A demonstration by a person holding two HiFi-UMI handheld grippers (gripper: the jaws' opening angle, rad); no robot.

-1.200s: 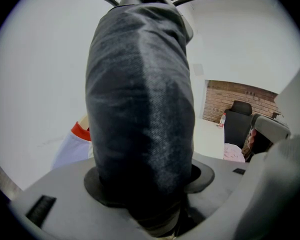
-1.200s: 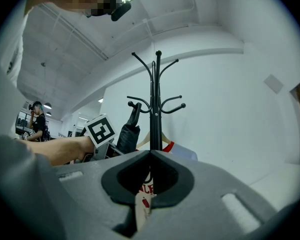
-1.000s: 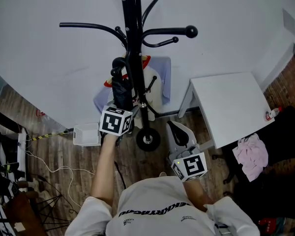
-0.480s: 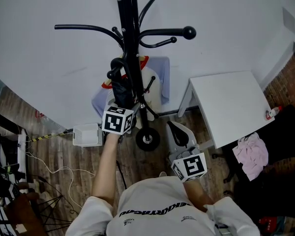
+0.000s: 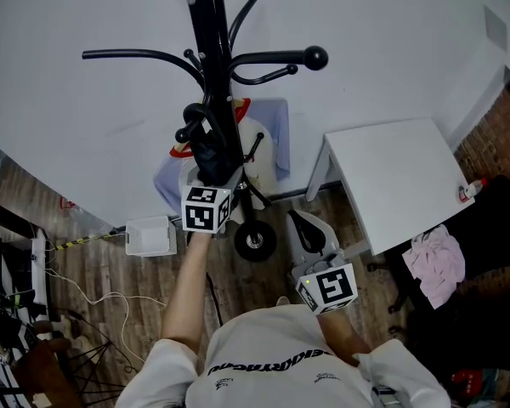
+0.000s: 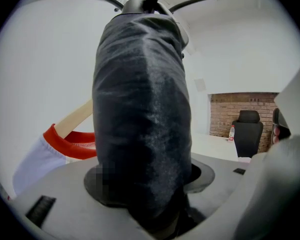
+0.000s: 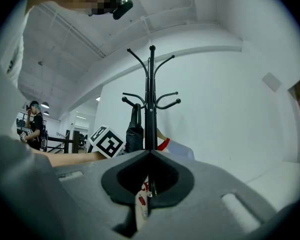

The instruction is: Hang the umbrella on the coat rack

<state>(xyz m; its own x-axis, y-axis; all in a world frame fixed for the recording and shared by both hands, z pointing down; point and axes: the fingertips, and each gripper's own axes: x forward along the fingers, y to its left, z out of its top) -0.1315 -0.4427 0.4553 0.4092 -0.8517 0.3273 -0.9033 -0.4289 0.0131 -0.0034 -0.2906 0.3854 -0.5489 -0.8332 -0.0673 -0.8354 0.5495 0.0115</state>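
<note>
The black coat rack (image 5: 202, 41) stands against the white wall, with curved arms spreading from its pole. My left gripper (image 5: 211, 184) is shut on the folded black umbrella (image 5: 208, 153) and holds it upright beside the pole. Its hooked handle (image 5: 189, 122) is just left of the pole, below the long arms. In the left gripper view the umbrella's dark fabric (image 6: 142, 119) fills the middle between the jaws, with the coat rack's arms (image 6: 190, 3) above. My right gripper (image 5: 308, 226) hangs lower and to the right, shut and empty. It faces the coat rack (image 7: 151, 99) and the umbrella (image 7: 134, 129).
A white table (image 5: 399, 177) stands at the right, a pink cloth (image 5: 433, 262) below it. A scooter wheel (image 5: 255, 243) sits at the rack's foot with a white, red and blue cloth (image 5: 268, 134) behind. A white box (image 5: 149, 235) and cables (image 5: 85, 300) lie left.
My left gripper has carried the umbrella a little closer to the rack's pole and tipped it. The right gripper has kept still.
</note>
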